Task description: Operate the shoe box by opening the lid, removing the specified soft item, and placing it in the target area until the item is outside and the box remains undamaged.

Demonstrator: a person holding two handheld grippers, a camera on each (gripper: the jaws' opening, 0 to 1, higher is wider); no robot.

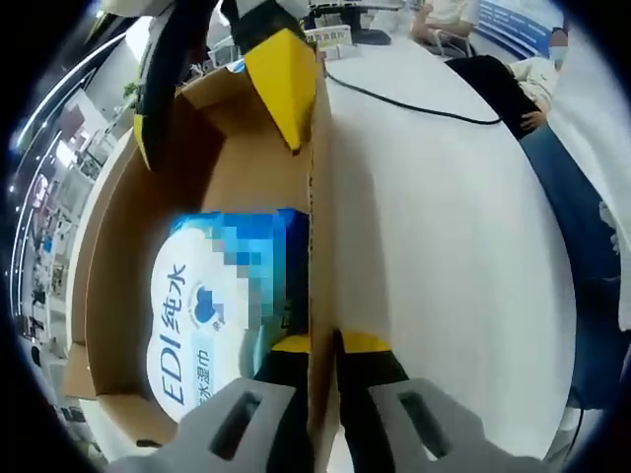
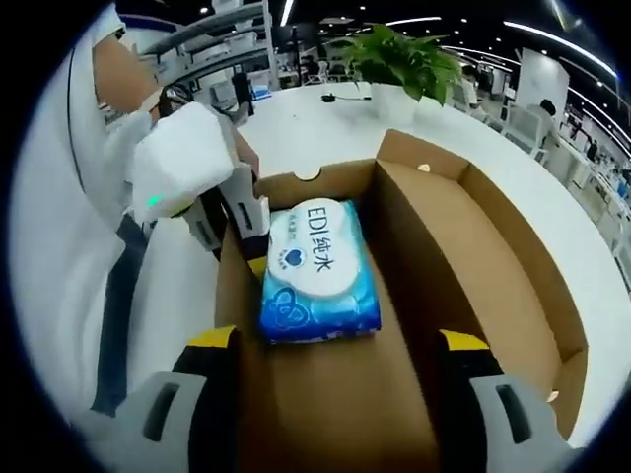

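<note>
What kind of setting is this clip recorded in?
Most likely an open-plan office or showroom. The cardboard box with its wipes pack sits on a wide white table, with a potted plant beyond it, long ceiling strip lights overhead, and seated people at the table's far side.

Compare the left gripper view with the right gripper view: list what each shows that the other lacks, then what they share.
Left gripper view alone: a black cable lying across the white table, seated people at the far side, and the left gripper with its jaws closed on the box's side wall.

Right gripper view alone: a potted green plant, the opened lid folded out beside the box, and the right gripper with its jaws spread wide over the box.

Both: the cardboard shoe box and the blue wet-wipes pack lying inside it.
</note>
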